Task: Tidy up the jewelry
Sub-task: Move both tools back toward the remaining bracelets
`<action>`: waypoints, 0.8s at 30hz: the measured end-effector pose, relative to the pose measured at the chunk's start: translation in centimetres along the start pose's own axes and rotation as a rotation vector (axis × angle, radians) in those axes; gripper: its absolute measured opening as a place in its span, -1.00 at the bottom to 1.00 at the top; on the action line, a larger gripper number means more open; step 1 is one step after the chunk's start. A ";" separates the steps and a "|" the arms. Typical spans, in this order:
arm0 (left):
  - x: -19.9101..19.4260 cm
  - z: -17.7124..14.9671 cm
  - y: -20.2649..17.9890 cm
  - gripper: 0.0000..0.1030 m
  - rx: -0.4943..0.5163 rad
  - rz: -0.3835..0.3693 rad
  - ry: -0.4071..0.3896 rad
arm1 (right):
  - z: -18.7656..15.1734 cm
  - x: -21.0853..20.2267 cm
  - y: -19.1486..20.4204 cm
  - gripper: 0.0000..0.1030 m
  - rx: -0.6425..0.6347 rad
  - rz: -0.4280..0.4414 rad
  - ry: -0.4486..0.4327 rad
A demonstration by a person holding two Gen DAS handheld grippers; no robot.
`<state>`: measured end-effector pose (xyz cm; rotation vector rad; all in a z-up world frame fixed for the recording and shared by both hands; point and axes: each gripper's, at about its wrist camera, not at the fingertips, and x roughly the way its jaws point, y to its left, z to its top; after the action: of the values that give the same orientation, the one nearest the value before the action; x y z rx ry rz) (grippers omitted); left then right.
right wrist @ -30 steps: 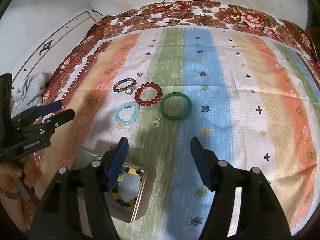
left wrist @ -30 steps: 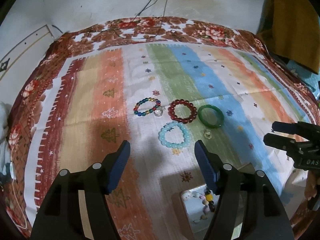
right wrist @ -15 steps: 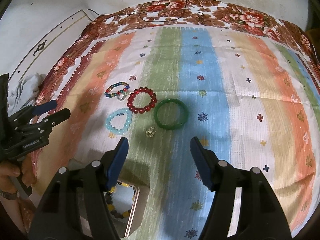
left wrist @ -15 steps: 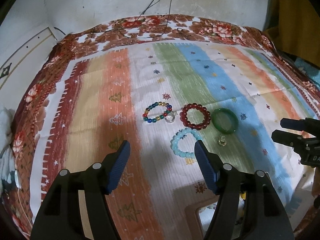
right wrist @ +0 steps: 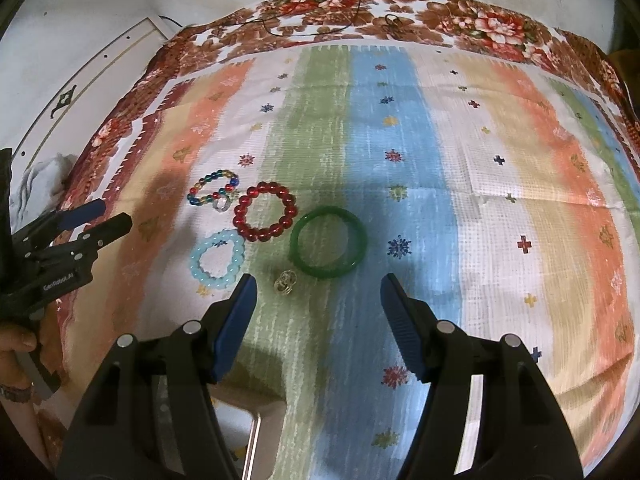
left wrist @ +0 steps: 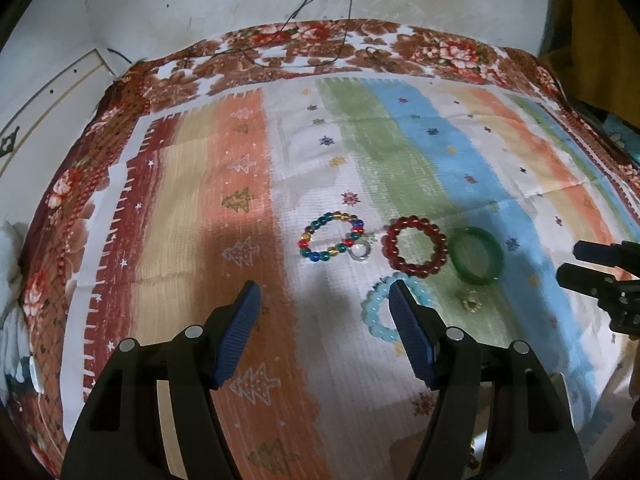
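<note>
On the striped cloth lie a multicoloured bead bracelet (left wrist: 331, 237) (right wrist: 213, 187) with a small clear ring (left wrist: 360, 250) beside it, a red bead bracelet (left wrist: 415, 246) (right wrist: 265, 212), a green bangle (left wrist: 476, 255) (right wrist: 329, 242), a light-blue bead bracelet (left wrist: 374, 312) (right wrist: 217, 255) and a small gold ring (left wrist: 471, 300) (right wrist: 285, 281). My left gripper (left wrist: 324, 324) is open and empty, just short of the jewelry. My right gripper (right wrist: 316, 308) is open and empty, close behind the green bangle and gold ring.
A metal tin's corner (right wrist: 252, 436) shows under the right gripper at the near edge. The cloth (right wrist: 440, 160) covers the table; black cables (left wrist: 320, 20) hang at the far wall. A yellow cloth (left wrist: 600, 28) hangs at far right.
Both grippers have moved forward toward the jewelry. The tin with beads has slid almost out of both views at the bottom. Both stay open.
</note>
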<state>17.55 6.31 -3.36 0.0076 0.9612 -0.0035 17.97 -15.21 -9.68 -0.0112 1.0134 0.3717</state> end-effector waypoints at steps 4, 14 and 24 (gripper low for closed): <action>1.2 0.7 0.6 0.30 -0.007 0.004 0.017 | 0.5 0.9 -0.6 0.25 0.013 -0.003 0.016; 3.8 2.0 1.3 0.30 -0.011 0.020 0.046 | 1.6 2.9 -1.3 0.25 0.027 -0.010 0.046; 7.0 2.9 1.7 0.30 -0.032 0.021 0.094 | 2.3 5.3 -2.1 0.25 0.042 -0.038 0.092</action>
<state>23.93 8.00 -7.44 -0.0119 1.0548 0.0316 23.00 -15.15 -13.24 -0.0094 1.1100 0.3175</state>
